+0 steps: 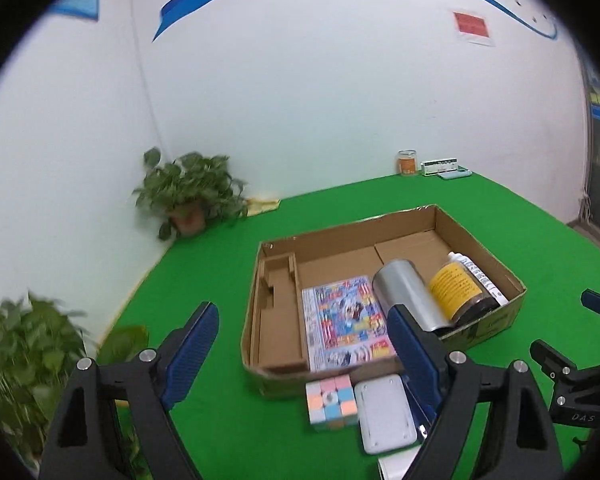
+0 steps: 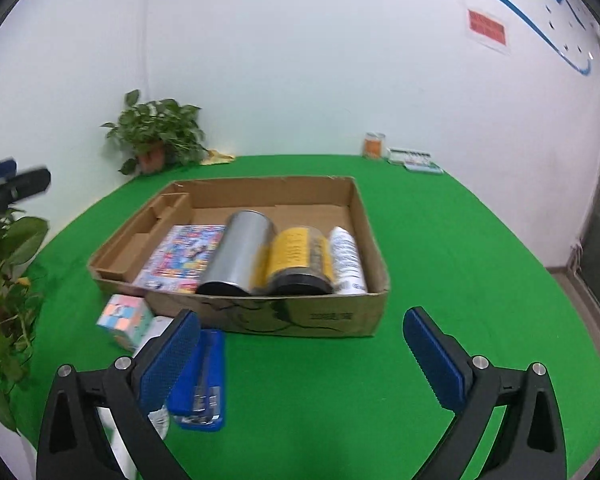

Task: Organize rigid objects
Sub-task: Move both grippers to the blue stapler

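A shallow cardboard box [image 1: 440, 220] [image 2: 312, 318] sits on the green table. In it lie a colourful booklet [image 1: 346, 320] [image 2: 182, 256], a silver cylinder [image 1: 410, 294] [image 2: 238, 252], a yellow-labelled jar [image 1: 458, 286] [image 2: 300, 260] and a white bottle [image 1: 482, 276] [image 2: 346, 260]. In front of the box lie a pastel puzzle cube [image 1: 332, 400] [image 2: 124, 318], a white flat device [image 1: 384, 414] and a blue stapler [image 2: 200, 380]. My left gripper [image 1: 304, 344] is open and empty above the cube. My right gripper [image 2: 300, 356] is open and empty before the box.
Potted plants stand at the back left [image 1: 188, 196] [image 2: 156, 136] and near left [image 1: 24, 364] [image 2: 4, 280]. An orange jar [image 1: 407, 162] [image 2: 374, 145] and small boxes [image 1: 440, 167] sit at the far table edge by the wall.
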{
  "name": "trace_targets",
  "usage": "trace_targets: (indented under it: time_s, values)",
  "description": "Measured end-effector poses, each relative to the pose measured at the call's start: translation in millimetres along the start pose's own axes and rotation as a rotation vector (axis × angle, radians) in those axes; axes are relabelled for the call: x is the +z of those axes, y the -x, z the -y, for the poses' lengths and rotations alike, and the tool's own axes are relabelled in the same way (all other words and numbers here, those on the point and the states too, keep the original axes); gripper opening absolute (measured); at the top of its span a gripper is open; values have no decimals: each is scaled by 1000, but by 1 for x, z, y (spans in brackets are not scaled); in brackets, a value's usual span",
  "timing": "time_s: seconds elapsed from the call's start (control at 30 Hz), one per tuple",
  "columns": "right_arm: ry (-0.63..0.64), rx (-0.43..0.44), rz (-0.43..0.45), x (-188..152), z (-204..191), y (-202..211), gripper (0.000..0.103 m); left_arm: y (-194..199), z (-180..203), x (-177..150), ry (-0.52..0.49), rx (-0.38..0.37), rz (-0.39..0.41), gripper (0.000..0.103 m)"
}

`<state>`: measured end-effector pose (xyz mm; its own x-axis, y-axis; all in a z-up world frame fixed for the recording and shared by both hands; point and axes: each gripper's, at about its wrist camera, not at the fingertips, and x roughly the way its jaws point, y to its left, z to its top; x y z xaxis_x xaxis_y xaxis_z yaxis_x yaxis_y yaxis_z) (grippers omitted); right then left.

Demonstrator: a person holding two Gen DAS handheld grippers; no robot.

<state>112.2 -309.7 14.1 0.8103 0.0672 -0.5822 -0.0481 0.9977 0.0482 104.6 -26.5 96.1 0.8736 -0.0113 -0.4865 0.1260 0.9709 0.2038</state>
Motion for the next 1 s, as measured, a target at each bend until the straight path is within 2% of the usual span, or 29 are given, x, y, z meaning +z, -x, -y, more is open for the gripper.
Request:
trace_targets:
  time_s: [0.2, 0.43, 0.57, 0.67, 0.7, 0.8, 0.87, 1.0]
  values:
    - [60, -7, 24, -17, -23, 25, 102, -15, -15, -47, 188, -143, -95, 86]
    - [87, 11, 6, -42, -40, 24, 102, -26, 4, -77, 223, -246, -150, 86]
    - [86, 141, -33, -61, -49, 19, 102, -47, 0, -99, 265, -345, -262, 86]
    - [81, 249, -114, -82, -57, 10, 101, -64, -9, -119, 341, -430, -373, 86]
    - [73, 266, -143, -89, -60, 4, 100, -68, -11, -126, 361, -442, -400, 86]
    - [50, 242, -187, -93, -62, -12, 94, -76, -14, -141, 402, -453, -447, 86]
    - [32, 232, -203, -89, -60, -25, 94, -76, -15, -147, 417, -461, -458, 85]
    - [67, 221, -251, -76, -70, -57, 84, -75, -19, -152, 443, -440, -461, 85]
